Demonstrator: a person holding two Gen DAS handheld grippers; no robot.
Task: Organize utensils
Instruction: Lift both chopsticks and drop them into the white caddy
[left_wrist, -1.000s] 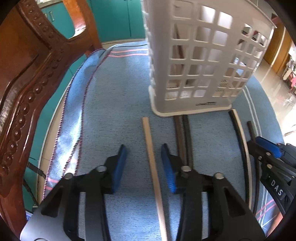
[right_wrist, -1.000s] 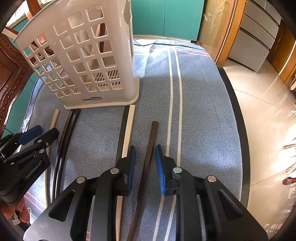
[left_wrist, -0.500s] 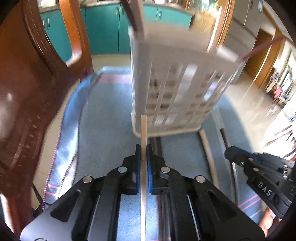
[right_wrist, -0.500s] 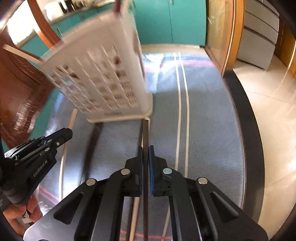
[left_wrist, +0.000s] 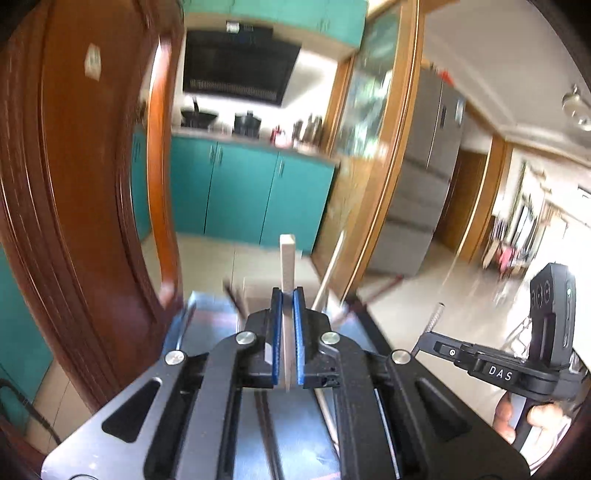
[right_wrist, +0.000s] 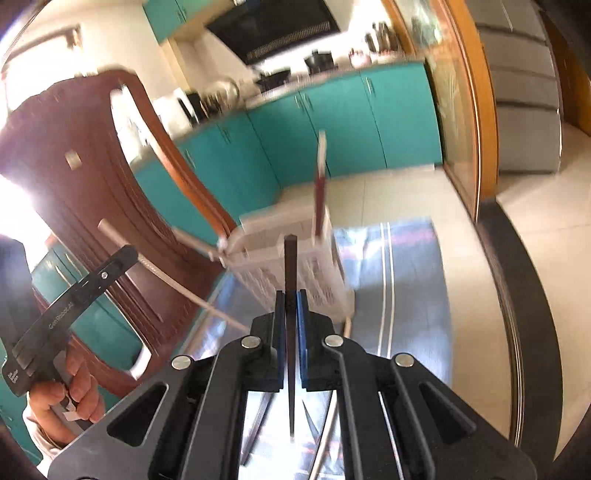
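Observation:
My left gripper (left_wrist: 287, 306) is shut on a pale wooden chopstick (left_wrist: 286, 258) that points up and away, lifted off the blue cloth (left_wrist: 207, 317). My right gripper (right_wrist: 290, 306) is shut on a dark chopstick (right_wrist: 290, 262), held above the cloth (right_wrist: 406, 295) in front of the white lattice basket (right_wrist: 321, 284). Several sticks stand in the basket, one reddish (right_wrist: 319, 184). In the right wrist view the left gripper (right_wrist: 127, 254) shows at the left with its pale stick (right_wrist: 177, 291). The right gripper (left_wrist: 424, 338) shows at the right of the left wrist view.
More chopsticks (right_wrist: 328, 428) lie on the cloth under my grippers. A carved wooden chair (right_wrist: 74, 184) stands close on the left. The table's dark rim (right_wrist: 517, 295) curves along the right, with tiled floor and teal cabinets (left_wrist: 240, 199) beyond.
Both grippers closed on the chopsticks that lay between their fingers, then rose and tipped upward, carrying the sticks off the cloth. The basket now sits low in both views.

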